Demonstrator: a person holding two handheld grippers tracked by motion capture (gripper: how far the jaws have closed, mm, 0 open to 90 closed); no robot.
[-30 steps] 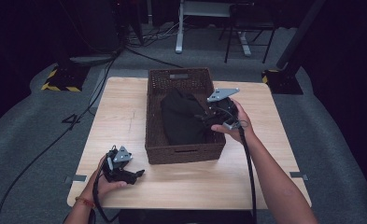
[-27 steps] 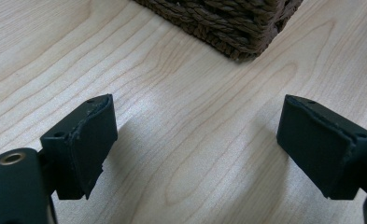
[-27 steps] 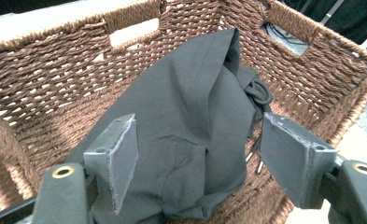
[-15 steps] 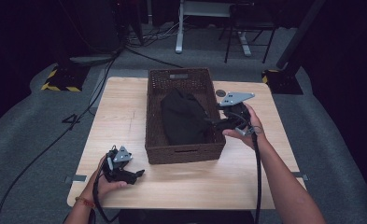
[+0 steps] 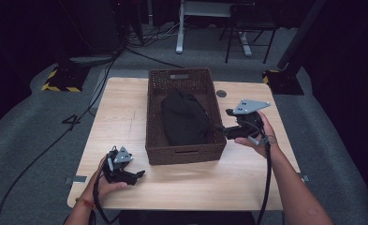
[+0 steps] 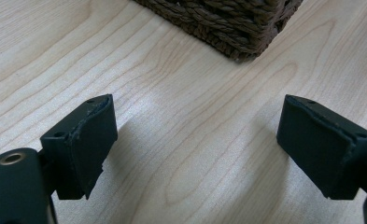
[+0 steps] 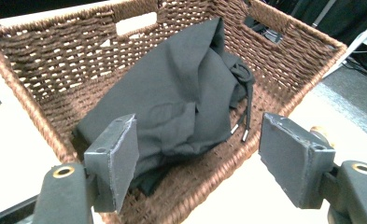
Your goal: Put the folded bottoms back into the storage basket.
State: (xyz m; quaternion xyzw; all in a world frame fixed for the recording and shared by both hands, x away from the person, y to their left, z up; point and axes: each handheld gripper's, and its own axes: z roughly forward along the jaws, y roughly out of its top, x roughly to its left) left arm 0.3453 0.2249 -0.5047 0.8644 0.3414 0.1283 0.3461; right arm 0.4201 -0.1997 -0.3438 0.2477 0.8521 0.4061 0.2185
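Observation:
A brown woven basket (image 5: 186, 154) stands in the middle of the wooden table (image 5: 121, 112), with a crumpled black garment (image 5: 184, 117) lying inside it. My right gripper (image 5: 222, 129) hovers just outside the basket's right wall, jaws open and turned toward it. In the right gripper view, the open gripper (image 7: 197, 158) frames the basket (image 7: 41, 60), the garment (image 7: 181, 88) and its metal-tipped drawstrings (image 7: 239, 126), with nothing held. My left gripper (image 5: 137, 176) rests low at the table's front left, open. The left gripper view shows its jaws (image 6: 195, 144) apart over bare wood, the basket's corner (image 6: 228, 23) beyond.
A round cable hole (image 5: 221, 93) sits in the tabletop right of the basket. Behind the table are desk legs (image 5: 179, 28), a chair (image 5: 247, 33) and floor cables (image 5: 102, 61). A yellow-and-black striped base (image 5: 60, 84) lies at the far left.
My right gripper has drawn back to the right, from over the basket's garment to outside its right wall. The left gripper has stayed put.

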